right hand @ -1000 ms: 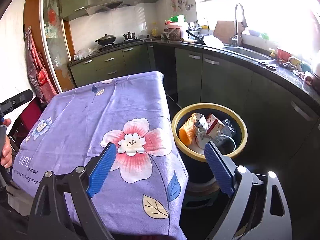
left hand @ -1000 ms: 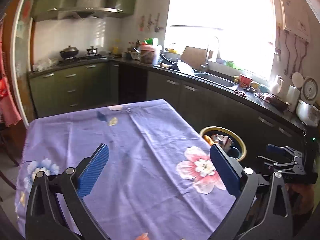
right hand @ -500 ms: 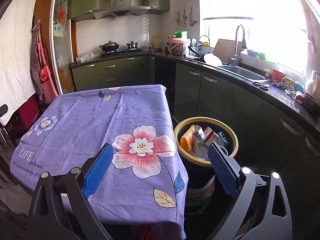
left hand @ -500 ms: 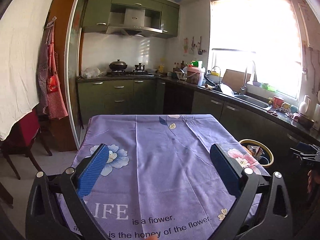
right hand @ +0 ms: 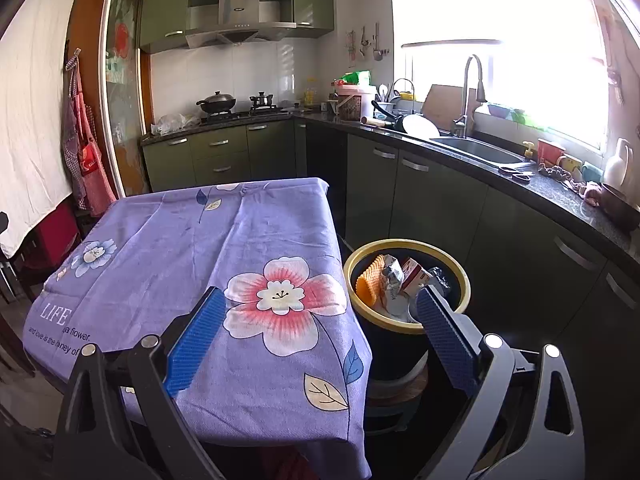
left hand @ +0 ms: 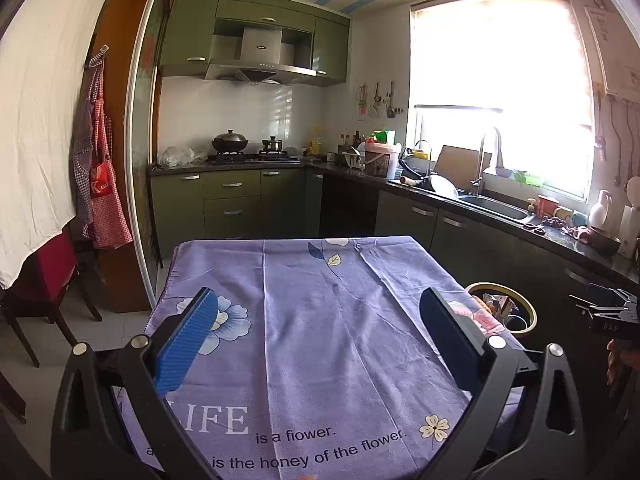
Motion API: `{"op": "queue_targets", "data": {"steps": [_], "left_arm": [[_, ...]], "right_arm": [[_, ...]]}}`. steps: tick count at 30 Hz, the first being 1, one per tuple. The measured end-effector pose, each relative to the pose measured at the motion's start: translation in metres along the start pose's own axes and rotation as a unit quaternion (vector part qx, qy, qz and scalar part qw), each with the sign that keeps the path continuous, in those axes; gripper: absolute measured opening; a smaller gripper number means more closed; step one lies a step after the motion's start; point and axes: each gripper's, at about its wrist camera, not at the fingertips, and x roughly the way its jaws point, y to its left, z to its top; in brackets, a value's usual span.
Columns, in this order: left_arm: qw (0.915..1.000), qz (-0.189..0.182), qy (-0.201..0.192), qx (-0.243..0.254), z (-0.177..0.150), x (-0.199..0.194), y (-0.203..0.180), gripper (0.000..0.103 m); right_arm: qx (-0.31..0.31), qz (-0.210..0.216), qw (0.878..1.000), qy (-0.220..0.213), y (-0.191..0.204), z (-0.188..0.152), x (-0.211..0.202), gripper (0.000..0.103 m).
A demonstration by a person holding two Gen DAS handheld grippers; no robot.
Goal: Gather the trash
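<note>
— Where's the trash?

— In the bin [right hand: 404, 280], the dark one with the yellow rim, standing on the floor just beside the table's right edge. I can see an orange ridged piece [right hand: 370, 282], a crumpled silver wrapper [right hand: 392, 276] and a small red-and-white carton [right hand: 416, 278] poking up inside it.

— And the table?

— Covered by a purple flowered tablecloth [left hand: 320, 320] with "LIFE is a flower" printed along the near edge. Only the cloth shows on top.

— What are the grippers doing?

— The left gripper [left hand: 318, 314] hangs over the near end of the table, its blue pads [left hand: 188, 340] spread wide with only cloth between them. The right gripper [right hand: 316, 320] sits over the table's right corner, fingers equally far apart and holding nothing; its right pad [right hand: 446, 332] overlaps the bin's rim in that view.

— Anything else?

— From the left camera, the right gripper's black body shows at the far right with fingertips of the person's hand [left hand: 614, 360] beneath it. Green cabinets [right hand: 440, 200], a sink [right hand: 476, 150] and a stove [left hand: 252, 156] run behind.
</note>
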Motion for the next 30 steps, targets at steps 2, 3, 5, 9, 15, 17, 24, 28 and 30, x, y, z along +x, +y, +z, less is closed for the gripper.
{"op": "queue_targets", "data": {"steps": [2,3,5,9,15,17,24,28,30], "left_arm": [[1.0,0.0,-0.001,-0.001,0.0002,-0.0013,-0.0002,0.096],[1.0,0.001,-0.002,-0.001,0.0003,-0.0017,0.0001,0.096],[1.0,0.002,-0.002,-0.002,0.0,-0.0034,0.0,0.096],[1.0,0.002,0.002,-0.003,-0.001,-0.0024,0.0002,0.096],[1.0,0.001,0.004,0.0,-0.0014,-0.0017,-0.001,0.096],[1.0,0.001,0.004,0.001,-0.0017,-0.0019,-0.0013,0.096],[1.0,-0.002,0.008,0.004,-0.0013,0.0014,-0.0028,0.096],[0.9999,-0.004,0.01,0.006,-0.0014,0.0032,-0.0038,0.096],[0.9999,-0.006,0.011,0.006,-0.0014,0.0034,-0.0042,0.096]], "right_arm": [[-0.001,0.001,1.0,0.001,0.0008,0.0001,0.001,0.095],[-0.001,0.002,1.0,0.002,0.0009,0.0001,0.0014,0.095],[-0.002,0.003,1.0,0.002,0.0014,0.0004,0.0019,0.095],[-0.002,0.006,1.0,0.002,0.0027,0.0017,0.0035,0.095],[-0.004,0.008,1.0,0.003,0.0039,0.0018,0.0051,0.095],[-0.003,0.009,1.0,0.003,0.0037,0.0017,0.0056,0.095],[-0.003,0.011,1.0,0.004,0.0039,0.0013,0.0071,0.095],[-0.003,0.011,1.0,0.005,0.0043,0.0009,0.0081,0.095],[-0.002,0.011,1.0,0.005,0.004,0.0011,0.0078,0.095]]}}
